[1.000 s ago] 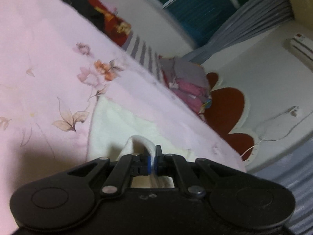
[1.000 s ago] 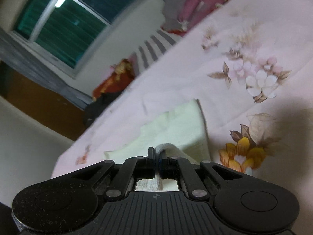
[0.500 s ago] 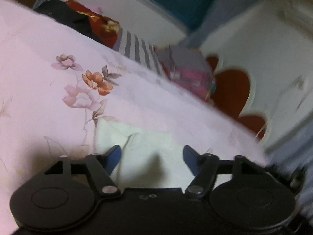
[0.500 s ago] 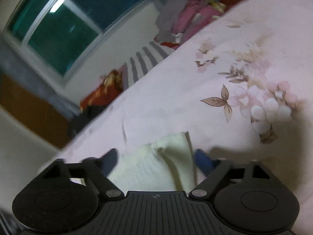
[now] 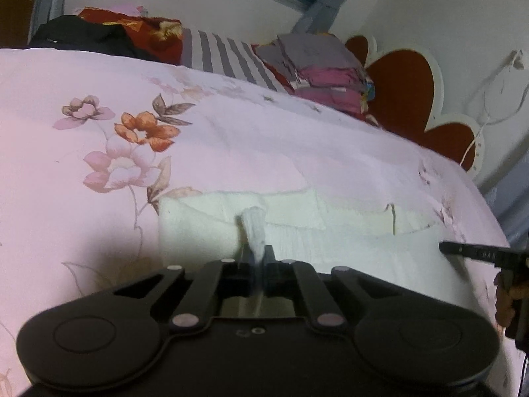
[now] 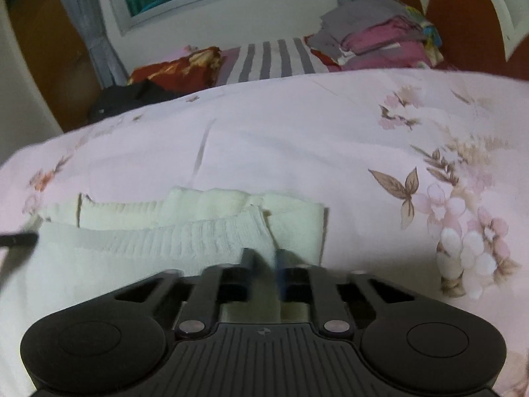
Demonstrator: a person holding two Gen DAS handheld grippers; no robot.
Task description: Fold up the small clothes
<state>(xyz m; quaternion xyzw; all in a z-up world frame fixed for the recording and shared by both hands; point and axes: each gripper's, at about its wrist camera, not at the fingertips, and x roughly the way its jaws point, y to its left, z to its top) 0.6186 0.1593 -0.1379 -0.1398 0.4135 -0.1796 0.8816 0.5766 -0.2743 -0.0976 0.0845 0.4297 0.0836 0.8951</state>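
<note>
A small cream-white knit garment [image 5: 330, 244] lies partly folded on the pink floral bedspread [image 5: 231, 132]; it also shows in the right wrist view [image 6: 165, 241]. My left gripper [image 5: 256, 258] is shut on a pinched ridge of the garment at its left side. My right gripper [image 6: 264, 258] is shut on the garment's ribbed edge at its right side. The tip of the right gripper shows at the right edge of the left wrist view [image 5: 476, 251]; the left gripper's tip shows at the left edge of the right wrist view [image 6: 18, 240].
A stack of folded grey and pink clothes [image 5: 324, 72] sits at the head of the bed, beside a striped pillow [image 5: 228, 56] and a red and black heap [image 5: 109, 33]. A red and white headboard [image 5: 406, 82] stands behind. The bed edge falls away at right.
Both grippers let go of the garment half a second ago, moved to a new spot on it, and have closed on the cloth again. Another fold now lies on the garment.
</note>
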